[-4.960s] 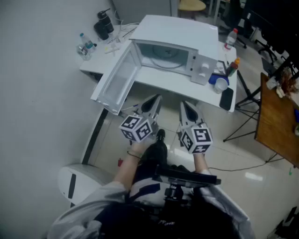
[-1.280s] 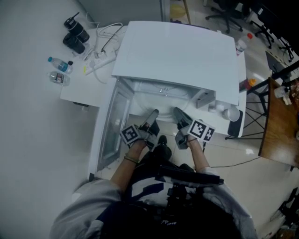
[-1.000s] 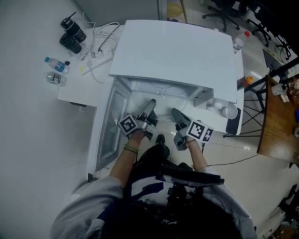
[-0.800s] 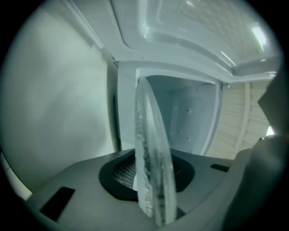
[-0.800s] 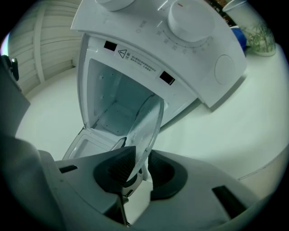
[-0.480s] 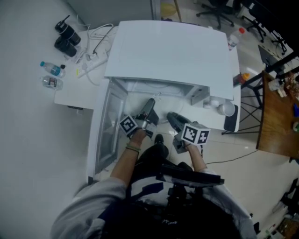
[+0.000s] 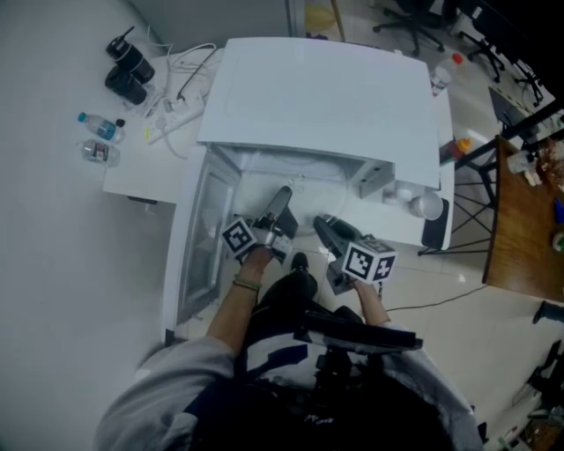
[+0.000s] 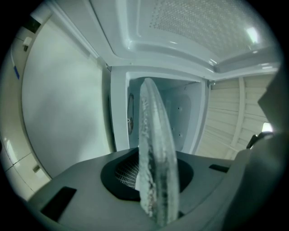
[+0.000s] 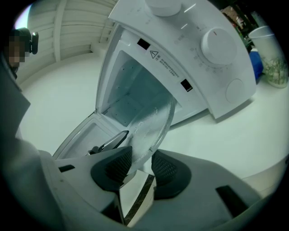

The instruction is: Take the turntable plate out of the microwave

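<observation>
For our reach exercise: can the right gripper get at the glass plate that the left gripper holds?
Probably yes: the glass plate stands between the opening jaws of the right gripper, nothing in the way; the left gripper clamps it.

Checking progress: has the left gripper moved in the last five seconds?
Yes. The left gripper moved forward, from short of the microwave to its opening, jaws shut on the plate.

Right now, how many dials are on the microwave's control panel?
2. The lower dial sits mid-panel; the upper dial is cut off by the picture's top edge. The flat circle below looks like a button.
</observation>
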Action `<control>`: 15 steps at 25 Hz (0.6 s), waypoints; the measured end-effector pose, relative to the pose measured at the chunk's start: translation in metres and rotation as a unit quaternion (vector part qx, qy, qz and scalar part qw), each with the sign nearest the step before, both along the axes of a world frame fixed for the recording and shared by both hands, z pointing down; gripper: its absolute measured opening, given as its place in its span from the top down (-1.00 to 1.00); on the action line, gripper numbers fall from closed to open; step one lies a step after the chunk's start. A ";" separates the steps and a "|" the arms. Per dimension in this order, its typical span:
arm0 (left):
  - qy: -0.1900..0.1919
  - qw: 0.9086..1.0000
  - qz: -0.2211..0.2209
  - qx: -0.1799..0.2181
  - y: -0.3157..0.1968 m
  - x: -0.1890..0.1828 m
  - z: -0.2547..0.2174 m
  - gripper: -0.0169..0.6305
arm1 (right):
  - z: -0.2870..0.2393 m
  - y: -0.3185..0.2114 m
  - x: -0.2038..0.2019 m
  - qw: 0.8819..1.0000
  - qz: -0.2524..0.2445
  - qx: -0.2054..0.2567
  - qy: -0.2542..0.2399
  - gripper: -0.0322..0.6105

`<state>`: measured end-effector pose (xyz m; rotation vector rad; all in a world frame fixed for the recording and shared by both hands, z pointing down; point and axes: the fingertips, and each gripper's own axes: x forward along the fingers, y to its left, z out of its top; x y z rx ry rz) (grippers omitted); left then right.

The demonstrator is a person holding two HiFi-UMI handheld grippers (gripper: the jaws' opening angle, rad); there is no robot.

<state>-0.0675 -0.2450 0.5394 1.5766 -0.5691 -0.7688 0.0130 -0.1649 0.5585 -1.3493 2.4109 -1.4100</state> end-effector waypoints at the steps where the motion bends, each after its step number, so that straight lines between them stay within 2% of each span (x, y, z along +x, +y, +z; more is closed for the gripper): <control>1: -0.001 1.000 -0.002 -0.001 0.002 0.000 -0.001 0.75 | -0.001 0.002 0.000 1.000 -0.001 0.002 0.000 0.45; 15: 0.002 1.000 -0.028 0.013 0.036 0.001 -0.022 0.75 | -0.020 0.031 0.003 0.999 -0.018 0.036 -0.010 0.45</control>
